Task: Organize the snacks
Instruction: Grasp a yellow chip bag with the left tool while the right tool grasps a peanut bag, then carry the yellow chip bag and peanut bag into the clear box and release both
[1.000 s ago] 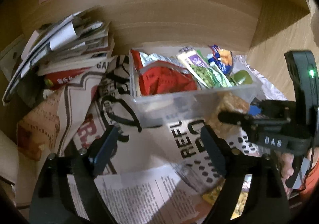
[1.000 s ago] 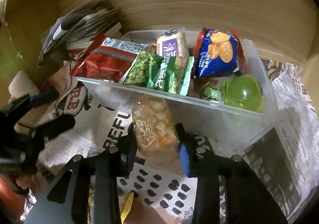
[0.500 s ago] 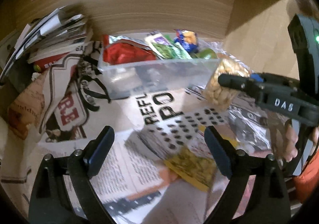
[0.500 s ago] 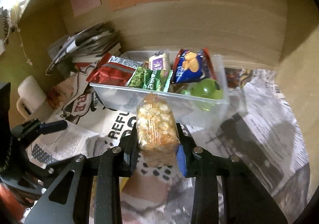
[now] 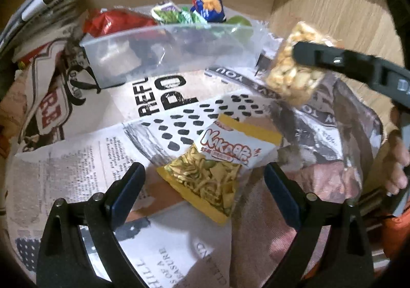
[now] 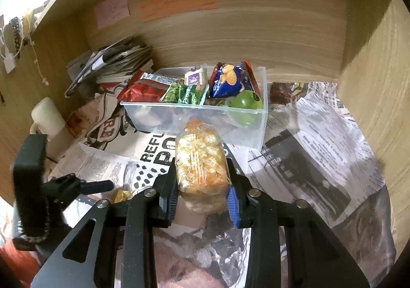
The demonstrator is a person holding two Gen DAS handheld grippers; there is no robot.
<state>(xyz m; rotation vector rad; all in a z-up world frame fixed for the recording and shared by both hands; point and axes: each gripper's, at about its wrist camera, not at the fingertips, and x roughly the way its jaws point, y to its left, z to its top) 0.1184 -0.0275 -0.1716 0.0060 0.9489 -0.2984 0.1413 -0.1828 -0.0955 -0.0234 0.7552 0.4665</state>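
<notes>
Pinching the clear popcorn packet point(image 6: 201, 167) across its middle with the right hand-held gripper point(image 6: 202, 197), holding it lifted above the newspaper-covered surface point(image 6: 320, 139), short of the clear bin point(image 6: 261, 118) of snacks. Likely handling light, soft and crushable, with a slippery film, so calling for a gentle grip across the width. Hovering low with the left hand-held gripper point(image 5: 203, 181), fingers spread wide and carrying nothing, framing the yellow Kakaar packet point(image 5: 217, 167) lying flat on the newspaper; probably just as light and crinkly, best taken by an edge.
</notes>
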